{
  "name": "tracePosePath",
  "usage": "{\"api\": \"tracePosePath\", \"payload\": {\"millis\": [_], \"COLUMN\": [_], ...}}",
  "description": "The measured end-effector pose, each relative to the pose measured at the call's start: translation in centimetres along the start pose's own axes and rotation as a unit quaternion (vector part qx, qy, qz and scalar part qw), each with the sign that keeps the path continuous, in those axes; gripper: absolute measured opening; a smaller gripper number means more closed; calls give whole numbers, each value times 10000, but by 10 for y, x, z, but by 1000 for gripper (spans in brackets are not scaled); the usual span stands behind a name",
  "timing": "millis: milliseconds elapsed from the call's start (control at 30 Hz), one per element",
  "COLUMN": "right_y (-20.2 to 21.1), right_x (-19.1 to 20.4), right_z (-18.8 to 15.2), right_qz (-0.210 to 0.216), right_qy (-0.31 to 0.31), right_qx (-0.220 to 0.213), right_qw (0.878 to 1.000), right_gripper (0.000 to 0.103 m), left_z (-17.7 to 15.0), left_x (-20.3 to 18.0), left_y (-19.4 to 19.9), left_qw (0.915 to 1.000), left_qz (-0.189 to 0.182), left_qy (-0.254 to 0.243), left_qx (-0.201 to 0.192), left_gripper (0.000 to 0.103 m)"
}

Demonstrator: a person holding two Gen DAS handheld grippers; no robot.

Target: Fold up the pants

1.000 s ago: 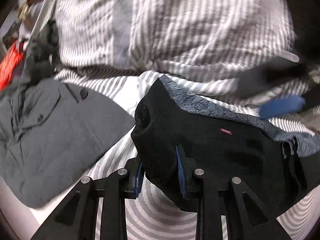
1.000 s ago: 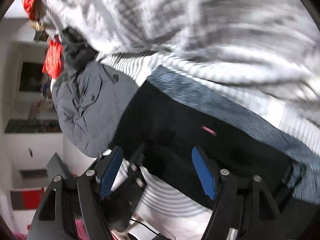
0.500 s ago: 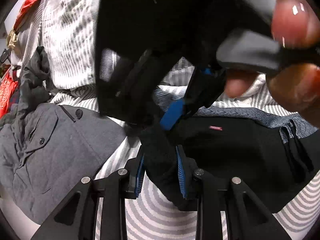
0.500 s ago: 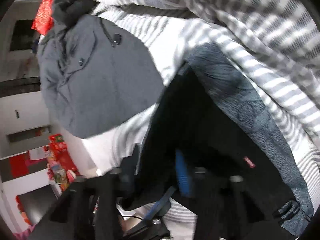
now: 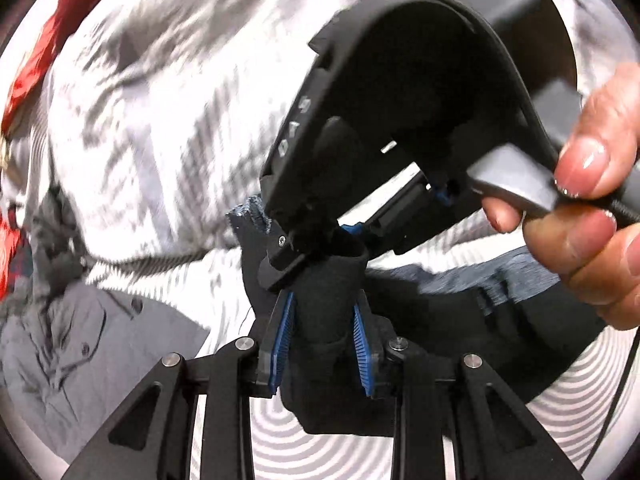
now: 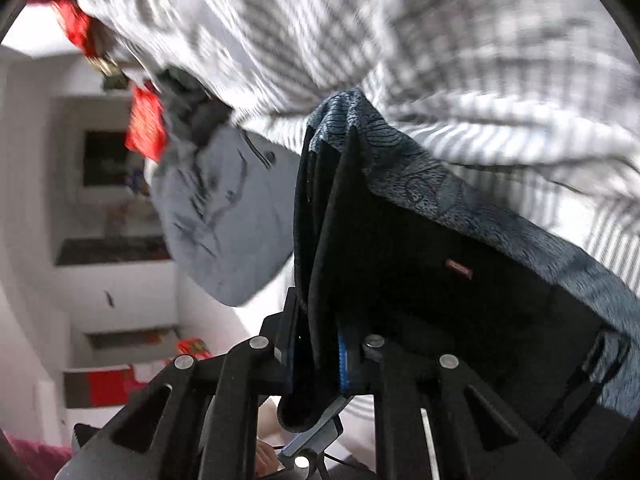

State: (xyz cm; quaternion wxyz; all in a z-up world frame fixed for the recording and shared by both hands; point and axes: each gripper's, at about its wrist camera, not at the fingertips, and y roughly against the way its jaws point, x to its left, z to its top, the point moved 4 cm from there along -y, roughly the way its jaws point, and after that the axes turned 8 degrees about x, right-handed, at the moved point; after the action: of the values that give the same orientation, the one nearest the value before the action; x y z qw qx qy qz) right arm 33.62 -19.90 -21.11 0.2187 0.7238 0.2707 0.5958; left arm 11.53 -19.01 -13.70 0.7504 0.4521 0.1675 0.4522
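Black fabric pants with a blue patterned waistband [image 6: 420,240] are clamped by both the left gripper [image 5: 322,338] and the right gripper [image 6: 316,354], mid-fold; next, the gripped edge likely needs laying over.

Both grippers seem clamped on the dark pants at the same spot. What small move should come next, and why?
Probably release the left gripper: the right gripper is shut on the same bunched edge of the pants, so the handover looks complete and the left can regrip elsewhere.

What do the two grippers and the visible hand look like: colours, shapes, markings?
Both the left gripper and the right gripper have matte black linkage frames with triangular cut-outs, silver pivot pins and blue ribbed finger pads. The bare right hand has glossy nails; no sleeve shows.
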Motion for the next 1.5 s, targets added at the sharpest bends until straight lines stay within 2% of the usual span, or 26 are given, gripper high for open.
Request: {"api": "tracePosePath", "payload": {"millis": [200,367,467,733,867,1067,1300,1333,1400,1433,1500], "right_y": [71,139,167,218,223,205,180,180,181,179,181], "right_x": [-26,-65,-91,-184,-227,-291,-315,-315,-309,-304,-301], "right_z": [-48,-106,-139,-230,-256,-268,-282,-286,-286,-281,-286], "right_qz": [512,589,515,944,1047,1245,1371,1356,1201,1119,971], "right_qy": [-220,-486,-656,-1435,-1727,-2064,-2372,-2367,-2331,-2347,-2423], "right_qx": [-731,-1372,-1632,-2361,-2494,-2438,-2346,-2349,-2323,-2315,-2262], "right_qw": [9958,9876,9831,9564,9471,9394,9327,9330,9366,9374,9384], "right_gripper": [17,17,17,17,17,16,17,18,22,23,25], "left_z": [22,37,39,27,17,0,-22,-23,-20,-18,-12], "left_x": [-60,-127,-173,-271,-310,-347,-369,-369,-365,-363,-346], "left_y": [32,54,61,56,42,-2,-21,-20,-12,-8,3], "left_qw": [9979,9920,9863,9687,9604,9547,9468,9454,9436,9446,9488], "left_qz": [-209,-645,-952,-1430,-1505,-1452,-1345,-1290,-1460,-1506,-1606], "left_qy": [-545,-1002,-1291,-2016,-2344,-2565,-2836,-2899,-2854,-2787,-2572], "left_qx": [-281,-421,-394,-248,-97,397,712,736,835,861,889], "left_gripper": [30,30,30,30,30,30,31,32,53,69,72]}}
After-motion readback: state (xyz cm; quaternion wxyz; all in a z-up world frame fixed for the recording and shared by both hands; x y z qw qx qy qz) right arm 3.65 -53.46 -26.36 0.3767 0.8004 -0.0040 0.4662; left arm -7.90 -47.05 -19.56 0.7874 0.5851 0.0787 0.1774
